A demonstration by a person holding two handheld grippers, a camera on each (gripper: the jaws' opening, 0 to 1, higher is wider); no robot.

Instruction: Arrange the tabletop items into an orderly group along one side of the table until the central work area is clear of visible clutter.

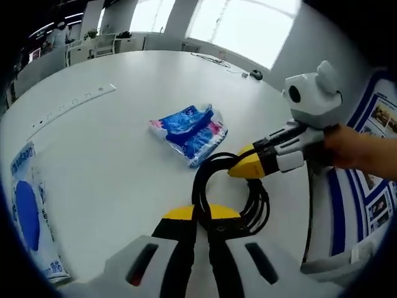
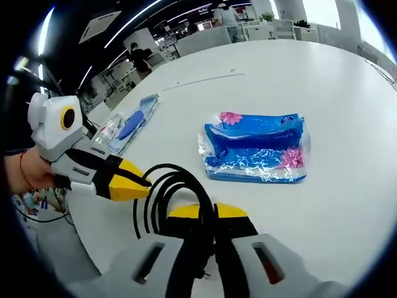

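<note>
- Tissue pack [image 2: 255, 148]: largest item, lies flat just ahead and to the right of the right tongs [image 2: 208, 214]; in the left gripper view it sits just beyond the left tongs [image 1: 200, 217] and slightly left. Blue, white and pink printed plastic wrap, crinkled and glossy. Likely light, soft and squashy with a slippery film, so pinch a short end or a loose seam, not the flat face.
- Blue-and-white pouch [image 1: 28, 214]: flat, far left of the left tongs, near the table [image 1: 111, 161] edge. Probably thin and limp, will droop if lifted by one end.
- Black cable coil [image 1: 232, 186]: looped several turns, lies right at both tong tips. Both tongs look clenched on it, each pinching the bundle from its own side. Judged flexible and light but springy, so loops may fan out; grip across all strands at once.
- Small bottle [image 2: 108, 129]: lies beside the pouch, left of the right tongs. Details too small to tell.
</note>
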